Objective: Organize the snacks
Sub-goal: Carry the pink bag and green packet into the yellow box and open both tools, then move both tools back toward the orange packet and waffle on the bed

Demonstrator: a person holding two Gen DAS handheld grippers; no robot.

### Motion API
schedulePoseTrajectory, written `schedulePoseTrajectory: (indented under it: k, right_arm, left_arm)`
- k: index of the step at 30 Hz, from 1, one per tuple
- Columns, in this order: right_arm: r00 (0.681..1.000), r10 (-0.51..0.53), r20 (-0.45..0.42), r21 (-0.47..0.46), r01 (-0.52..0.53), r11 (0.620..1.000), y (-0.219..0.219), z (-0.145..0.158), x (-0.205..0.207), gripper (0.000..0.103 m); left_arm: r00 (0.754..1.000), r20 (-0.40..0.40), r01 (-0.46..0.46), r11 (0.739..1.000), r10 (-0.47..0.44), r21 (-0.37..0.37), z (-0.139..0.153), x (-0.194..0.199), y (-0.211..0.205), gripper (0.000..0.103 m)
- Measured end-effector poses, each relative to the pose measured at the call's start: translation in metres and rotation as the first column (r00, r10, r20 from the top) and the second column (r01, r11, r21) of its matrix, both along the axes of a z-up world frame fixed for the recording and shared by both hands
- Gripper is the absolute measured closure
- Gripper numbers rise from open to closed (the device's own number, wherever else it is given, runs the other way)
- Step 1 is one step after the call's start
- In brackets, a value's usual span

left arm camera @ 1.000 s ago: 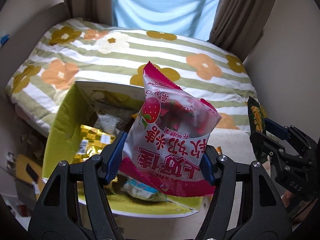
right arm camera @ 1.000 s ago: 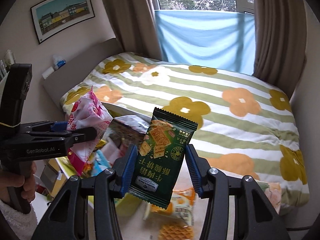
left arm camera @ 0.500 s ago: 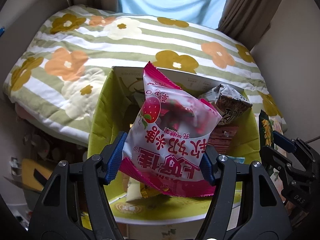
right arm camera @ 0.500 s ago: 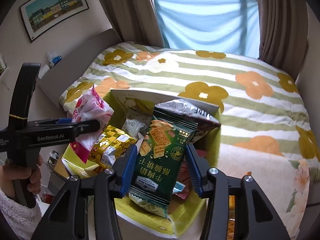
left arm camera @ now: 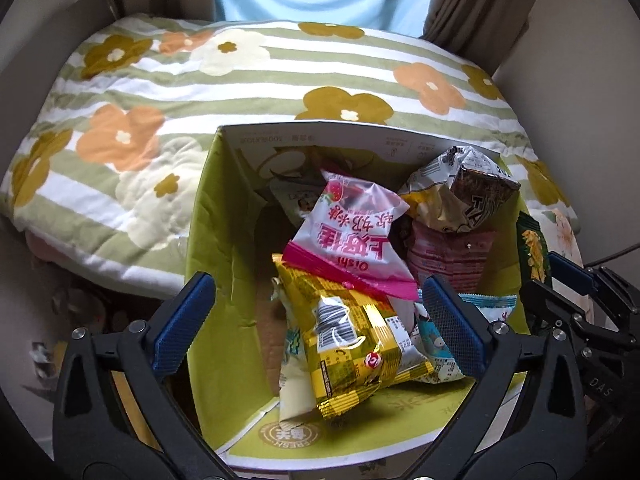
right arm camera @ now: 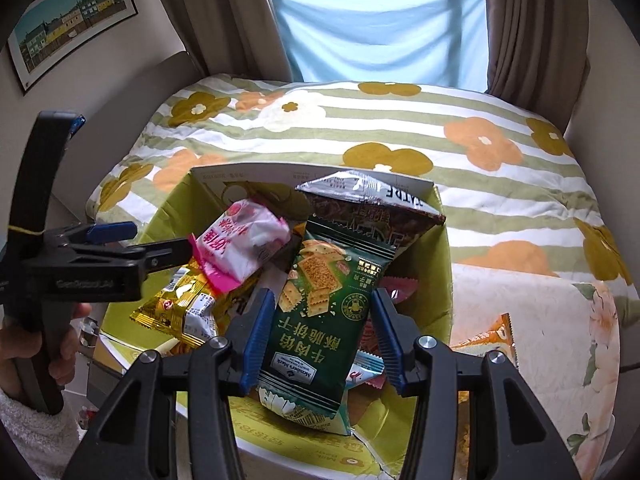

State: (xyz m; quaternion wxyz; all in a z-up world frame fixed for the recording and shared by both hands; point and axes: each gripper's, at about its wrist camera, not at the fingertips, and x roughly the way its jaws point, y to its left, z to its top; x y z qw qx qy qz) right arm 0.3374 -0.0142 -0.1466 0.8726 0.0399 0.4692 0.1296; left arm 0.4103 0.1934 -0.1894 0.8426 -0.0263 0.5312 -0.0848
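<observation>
**Snack box inspection: left gripper releasing, right gripper loaded**

Left wrist view: the left gripper [left arm camera: 320, 324] stands over the green cardboard box [left arm camera: 208, 216] in the lower centre of the frame, its jaws opening wide. The blue pads [left arm camera: 184, 324] press on nothing. The pink-and-white strawberry snack bag [left arm camera: 352, 232] lies free in the middle of the frame, beyond the fingertips, resting tilted on a yellow checked snack packet [left arm camera: 352, 340] inside the box. A brown-and-silver bag [left arm camera: 468, 192] leans at the box's upper right corner, with a pink wafer pack [left arm camera: 448, 256] beneath it.

Right wrist view: the right gripper [right arm camera: 324, 336] is clamped narrow on a dark green cracker packet [right arm camera: 324, 312], pads against both long edges, the packet upright in the lower centre of the frame, above the box interior. The left gripper appears at the left edge, side on, held by a hand [right arm camera: 44, 352] in a white fleecy sleeve [right arm camera: 36, 428].

The box sits against a bed with a striped floral quilt [right arm camera: 400, 128] filling the upper half of both frames. An orange packet [right arm camera: 492, 332] lies outside the box, at the right of the right wrist view.
</observation>
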Motion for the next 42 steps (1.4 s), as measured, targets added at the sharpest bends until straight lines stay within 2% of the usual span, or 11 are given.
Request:
schedulePoseTrajectory:
  k: [4,8,10,11,12,19,24,32,37,42]
  right_arm:
    - [0.999,0.027,-0.021,0.003,-0.027,1.0,0.005,-0.008,0.007,0.058]
    - [0.998,0.065,-0.018,0.039,-0.065,0.997,0.011,-0.008,0.015,0.057]
    - [0.998,0.058,-0.008,0.021,-0.058,0.998,0.012,-0.008,0.015,0.037]
    - [0.998,0.061,0.001,0.013,-0.061,0.998,0.012,-0.008,0.013,0.016]
    - [0.998,0.068,0.01,0.007,-0.068,0.998,0.012,-0.008,0.012,0.008]
    - [0.999,0.049,0.01,-0.012,-0.049,0.999,0.001,-0.012,-0.002,0.008]
    - [0.999,0.023,0.041,-0.013,-0.022,1.0,-0.011,-0.001,-0.013,0.008]
    - [0.997,-0.061,0.054,-0.053,0.064,0.997,-0.065,0.026,-0.034,0.008]
    - [0.992,-0.101,0.08,-0.072,0.107,0.992,-0.11,0.047,-0.044,0.008]
    - [0.991,-0.081,0.102,-0.078,0.09,0.993,-0.146,0.052,-0.049,0.008]
  left_arm:
    - [0.999,0.001,-0.036,0.998,0.036,-0.045,0.001,-0.011,0.01,0.0]
    - [0.999,0.016,-0.048,0.998,0.048,-0.027,0.009,-0.016,0.013,0.0]
    - [0.998,0.026,-0.053,0.998,0.054,-0.024,0.012,-0.017,0.015,0.0]
    - [0.998,0.028,-0.057,0.998,0.057,-0.027,0.013,-0.019,0.015,0.0]
    - [0.998,0.028,-0.059,0.998,0.06,-0.03,0.013,-0.02,0.016,0.0]
    - [0.998,0.027,-0.052,0.998,0.053,-0.031,0.014,-0.031,0.014,0.0]
    - [0.998,0.041,-0.037,0.999,0.038,-0.039,0.019,-0.038,0.01,0.0]
    - [0.996,0.078,0.049,0.998,-0.045,-0.048,0.034,-0.048,-0.022,0.0]
    - [0.992,0.103,0.074,0.996,-0.068,-0.056,0.047,-0.061,-0.046,0.0]
    - [0.991,0.119,0.07,0.997,-0.066,-0.034,0.053,-0.078,-0.077,0.0]
